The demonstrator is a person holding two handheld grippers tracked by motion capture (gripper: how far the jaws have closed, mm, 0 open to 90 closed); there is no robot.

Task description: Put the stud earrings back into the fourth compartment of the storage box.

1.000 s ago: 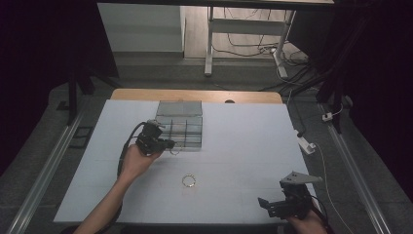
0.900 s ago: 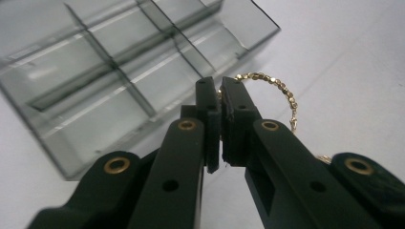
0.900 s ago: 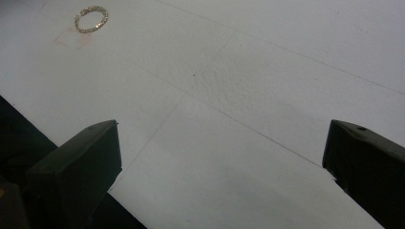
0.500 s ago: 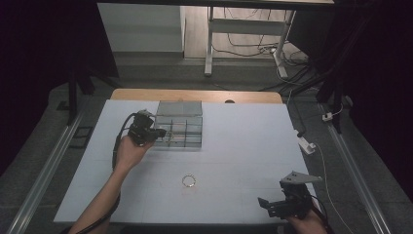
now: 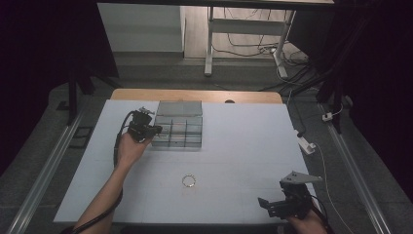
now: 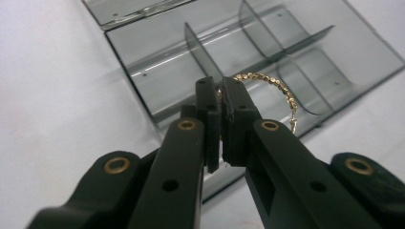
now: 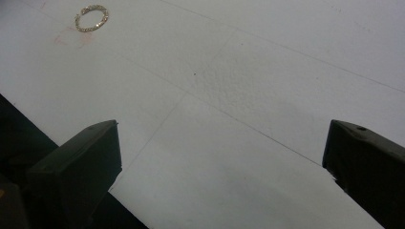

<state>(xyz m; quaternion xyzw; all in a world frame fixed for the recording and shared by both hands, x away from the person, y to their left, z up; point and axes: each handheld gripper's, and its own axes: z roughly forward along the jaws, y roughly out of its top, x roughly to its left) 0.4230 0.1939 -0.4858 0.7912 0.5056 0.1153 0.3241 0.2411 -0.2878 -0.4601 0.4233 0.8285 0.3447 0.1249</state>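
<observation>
gold beaded bracelet (image 6: 272,88) was pinched at one edge in the left tool (image 6: 220,102), jaws pressed tight on it, so most of the loop hung free out to the side. guess that grip made sense, thin chain, nothing else to grab. it hovered right over the smoky clear plastic organizer box (image 5: 178,130), above one of the compartments at the box's left end, looking ready to be dropped in. second bracelet (image 5: 189,181) lay flat on the white surface (image 5: 243,146), well apart from the box, probably next in line. right tool (image 5: 280,204) sat near the front edge with jaws spread wide, holding nothing, just parked out of the way.
</observation>
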